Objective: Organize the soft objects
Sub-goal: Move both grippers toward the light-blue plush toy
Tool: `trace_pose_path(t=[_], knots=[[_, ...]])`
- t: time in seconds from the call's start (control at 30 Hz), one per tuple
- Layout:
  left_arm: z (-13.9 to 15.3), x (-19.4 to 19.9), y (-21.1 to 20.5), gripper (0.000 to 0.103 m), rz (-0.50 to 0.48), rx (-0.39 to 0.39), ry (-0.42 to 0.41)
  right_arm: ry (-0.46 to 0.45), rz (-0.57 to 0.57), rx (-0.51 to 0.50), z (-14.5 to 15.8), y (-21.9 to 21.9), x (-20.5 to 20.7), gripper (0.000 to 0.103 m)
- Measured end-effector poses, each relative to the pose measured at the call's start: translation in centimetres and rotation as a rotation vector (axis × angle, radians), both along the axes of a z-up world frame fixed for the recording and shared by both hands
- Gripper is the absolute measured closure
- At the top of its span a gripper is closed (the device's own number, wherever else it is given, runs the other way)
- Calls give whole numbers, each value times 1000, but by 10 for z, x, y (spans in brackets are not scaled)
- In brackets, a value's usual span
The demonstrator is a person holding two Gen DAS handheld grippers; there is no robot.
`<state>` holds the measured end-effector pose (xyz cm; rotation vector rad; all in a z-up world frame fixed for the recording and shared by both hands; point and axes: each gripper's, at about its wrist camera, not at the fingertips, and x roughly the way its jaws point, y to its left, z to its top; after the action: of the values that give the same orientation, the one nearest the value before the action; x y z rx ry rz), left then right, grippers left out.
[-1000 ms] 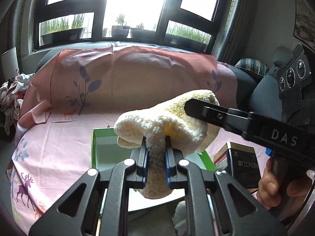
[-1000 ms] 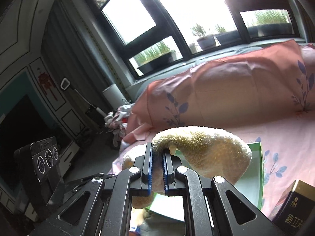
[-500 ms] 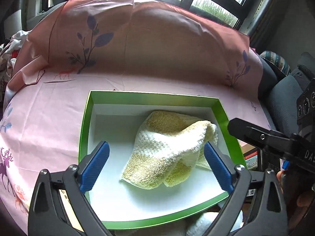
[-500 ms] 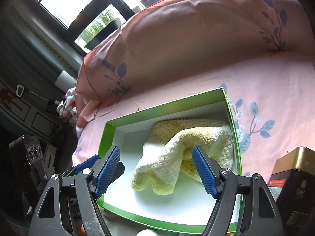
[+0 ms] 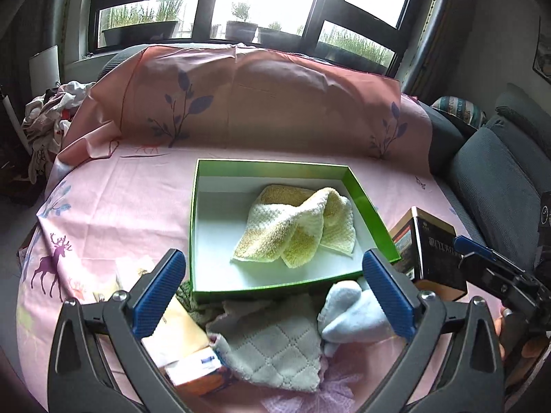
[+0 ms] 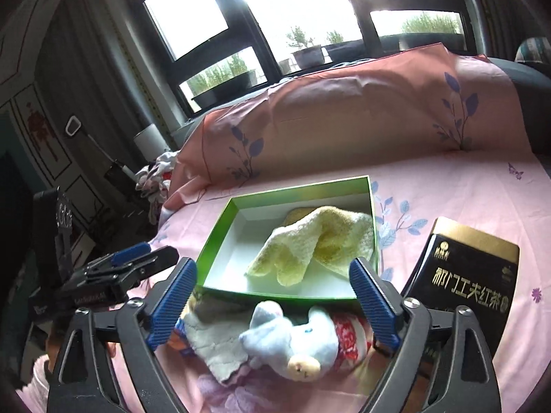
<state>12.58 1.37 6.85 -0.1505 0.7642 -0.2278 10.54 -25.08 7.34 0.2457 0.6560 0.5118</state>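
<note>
A yellow and cream towel [image 5: 296,227] [image 6: 310,244] lies crumpled inside the green box [image 5: 272,165] [image 6: 217,237] on the pink sheet. My left gripper [image 5: 272,256] stands open before the box's near wall with nothing between its fingers. My right gripper [image 6: 272,265] hovers at the same near wall; its jaws are opening and nothing is between them. Under both grippers, in front of the box, lie a pale blue plush toy [image 5: 351,313] [image 6: 292,337], a grey quilted cloth [image 5: 275,351] [image 6: 213,340] and a lavender cloth [image 6: 224,392].
A black and gold tea tin [image 5: 434,251] [image 6: 465,275] stands right of the box. An orange and white packet [image 5: 193,361] lies at the near left. Pink-covered cushions rise behind the box, a grey cushion [image 5: 499,179] at the right, a clothes heap [image 5: 44,117] far left.
Both grippers were shut on the yellow towel, held up together. They opened wide, the towel dropped into the green box, and both pulled back toward the near pile.
</note>
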Motion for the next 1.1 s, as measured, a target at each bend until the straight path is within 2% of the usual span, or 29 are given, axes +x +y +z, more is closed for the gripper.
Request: trace_pose_path(t=[0.13,0.4,0.5,0.67,1.1], knots=[[-16,-36,0,1,-13,7,10,37,7,-17,-24,-1,-33,5],[-49,-77,9,1,-38,-126,134,106,-35,-11,-57,-11,-70,5],[-53,-78,7,1,-23,-141,157,117,-66,-21,-68,-14,-74,5],[-56,-80,5,1,-30,-170,150,152,-91,-13,-88,-17,-71,5],[-66,-41,-30,1,-120,-161,151,115,-55,17,-104,-4,-47,5]])
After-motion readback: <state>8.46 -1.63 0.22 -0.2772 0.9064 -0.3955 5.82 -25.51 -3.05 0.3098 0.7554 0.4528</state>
